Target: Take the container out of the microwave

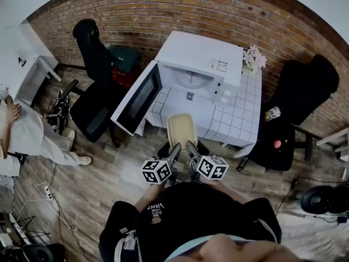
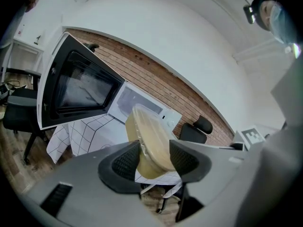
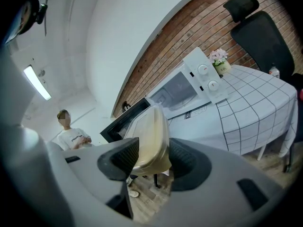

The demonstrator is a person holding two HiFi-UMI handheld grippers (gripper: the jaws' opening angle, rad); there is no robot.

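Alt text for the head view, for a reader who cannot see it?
The left gripper and right gripper grip a beige container in front of a white microwave, its door open, on a grid-patterned tablecloth. Black office chairs flank it.

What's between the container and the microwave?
Only a strip of checked tablecloth, per the head view. The container is already out; the microwave door is open.

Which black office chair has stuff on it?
The black chair right of the checked table: a bottle and a red item lie on it; the left one looks bare.
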